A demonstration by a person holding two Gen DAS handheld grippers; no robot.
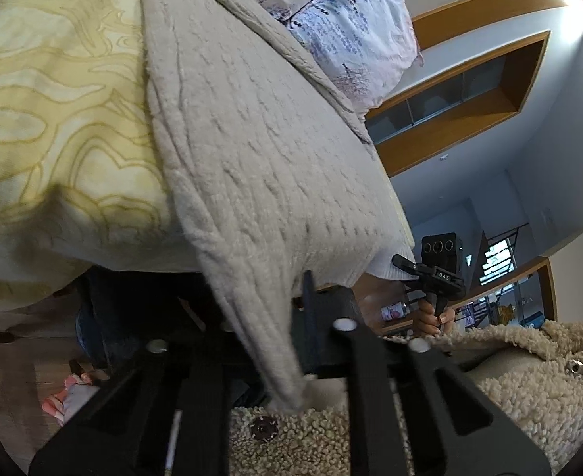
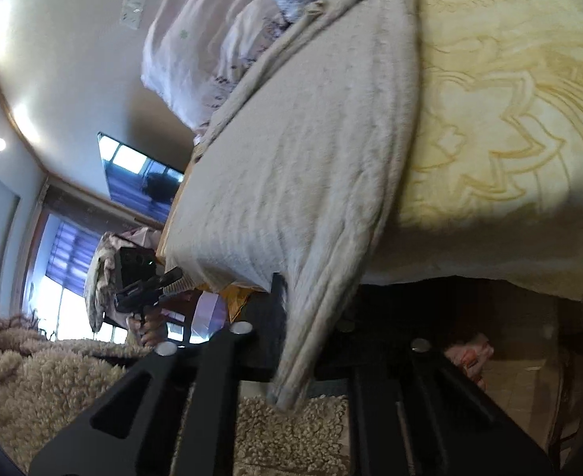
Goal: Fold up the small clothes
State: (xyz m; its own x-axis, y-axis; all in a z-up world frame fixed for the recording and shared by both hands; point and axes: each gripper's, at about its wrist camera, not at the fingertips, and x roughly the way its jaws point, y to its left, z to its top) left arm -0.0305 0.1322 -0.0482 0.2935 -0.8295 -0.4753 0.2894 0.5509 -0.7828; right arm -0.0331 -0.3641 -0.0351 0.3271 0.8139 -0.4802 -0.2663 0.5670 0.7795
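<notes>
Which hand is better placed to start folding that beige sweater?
Neither left nor right has the edge: the left hand-held gripper and the right hand-held gripper are each shut on a corner of the beige sweater on the yellow bedspread, so both would probably lift together.

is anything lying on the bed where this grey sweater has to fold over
Nothing visible does. The grey knit sweater hangs pinched at its corners by the left gripper and the right gripper, and the yellow bedspread beside it looks bare.

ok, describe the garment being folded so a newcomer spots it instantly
Start at the yellow patterned bedspread. Draped over its edge lies the cream cable-knit sweater, with a corner pinched in each pair of tongs. Unlike the curly fleece jacket below, its knit is flat and ribbed.
</notes>
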